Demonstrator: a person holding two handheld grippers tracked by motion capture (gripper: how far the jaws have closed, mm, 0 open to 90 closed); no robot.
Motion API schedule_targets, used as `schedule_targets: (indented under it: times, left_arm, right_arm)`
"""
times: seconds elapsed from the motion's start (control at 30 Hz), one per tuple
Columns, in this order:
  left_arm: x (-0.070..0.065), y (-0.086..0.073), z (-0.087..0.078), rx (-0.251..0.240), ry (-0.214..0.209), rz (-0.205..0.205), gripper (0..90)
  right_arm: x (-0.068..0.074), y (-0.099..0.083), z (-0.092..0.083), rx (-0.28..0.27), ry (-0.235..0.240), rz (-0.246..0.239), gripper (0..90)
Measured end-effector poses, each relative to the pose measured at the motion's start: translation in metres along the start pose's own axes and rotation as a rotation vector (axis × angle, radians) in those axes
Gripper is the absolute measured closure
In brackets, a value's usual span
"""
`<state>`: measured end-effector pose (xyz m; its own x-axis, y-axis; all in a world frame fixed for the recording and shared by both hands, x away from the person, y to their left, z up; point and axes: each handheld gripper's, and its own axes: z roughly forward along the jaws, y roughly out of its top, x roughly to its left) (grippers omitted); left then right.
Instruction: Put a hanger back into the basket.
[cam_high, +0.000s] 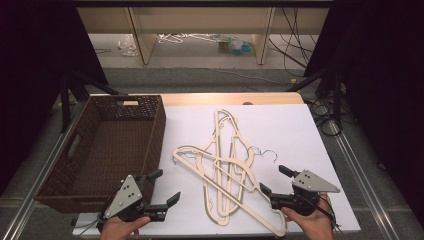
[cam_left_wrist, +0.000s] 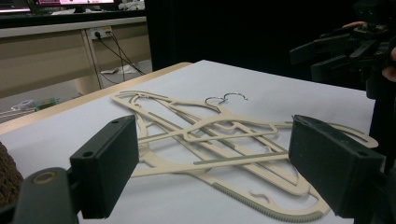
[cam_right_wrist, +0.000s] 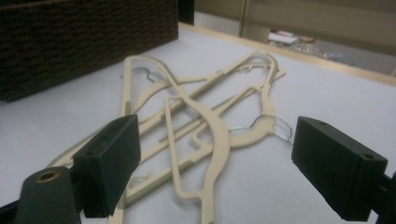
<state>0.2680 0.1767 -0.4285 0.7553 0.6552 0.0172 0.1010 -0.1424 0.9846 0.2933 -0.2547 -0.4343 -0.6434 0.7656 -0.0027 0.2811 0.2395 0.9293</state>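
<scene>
Several cream plastic hangers (cam_high: 227, 162) with metal hooks lie crossed in a pile on the white table top (cam_high: 285, 125). A brown wicker basket (cam_high: 156, 132) stands at the table's left, with nothing in it. My left gripper (cam_high: 167, 185) hovers near the front edge between basket and pile, open, its jaws pointing toward the hangers (cam_left_wrist: 210, 135). My right gripper (cam_high: 272, 178) is at the pile's front right, open, nothing between its jaws. In the right gripper view the hangers (cam_right_wrist: 205, 107) lie just ahead, the basket (cam_right_wrist: 84, 42) behind them.
The table's front edge is close under both hands. Beyond the far edge are a wooden bench frame (cam_high: 145, 45), cables (cam_high: 295, 45) and clutter on the floor. Black curtains flank both sides. The other gripper (cam_left_wrist: 336, 51) shows far right in the left gripper view.
</scene>
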Motion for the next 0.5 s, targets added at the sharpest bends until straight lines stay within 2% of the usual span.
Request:
schedule_targets:
  times: [0.03,0.17,0.23,0.3,0.33,0.37,0.4,0.5]
  left_arm:
    - [0.0,0.0,0.0,0.001,0.0,-0.001,16.0]
    - [-0.001,0.0,0.0,0.002,-0.001,0.001,15.9]
    - [-0.001,0.0,0.001,0.006,0.0,0.004,15.9]
    - [-0.001,0.0,0.001,0.007,0.0,-0.004,15.9]
    - [-0.001,0.0,0.001,0.009,-0.003,0.008,15.9]
    - [-0.001,0.0,0.001,0.009,-0.003,0.008,15.9]
    - [-0.001,0.0,0.001,0.012,-0.002,0.013,15.9]
    - [-0.002,0.0,0.002,0.014,-0.008,0.018,15.9]
  right_arm:
    - [-0.001,0.0,0.001,0.021,0.012,0.006,17.4]
    - [-0.007,0.004,0.007,0.122,0.029,-0.025,23.5]
    - [-0.009,0.005,0.011,0.197,0.045,-0.028,32.5]
    - [-0.012,0.004,0.017,0.272,0.057,-0.039,34.8]
    - [-0.013,0.002,0.02,0.319,0.072,-0.026,36.7]
    - [-0.013,0.002,0.02,0.319,0.072,-0.026,36.7]
    - [-0.016,-0.002,0.028,0.405,0.105,-0.047,39.6]
    - [-0.015,-0.006,0.035,0.512,0.12,-0.026,44.6]
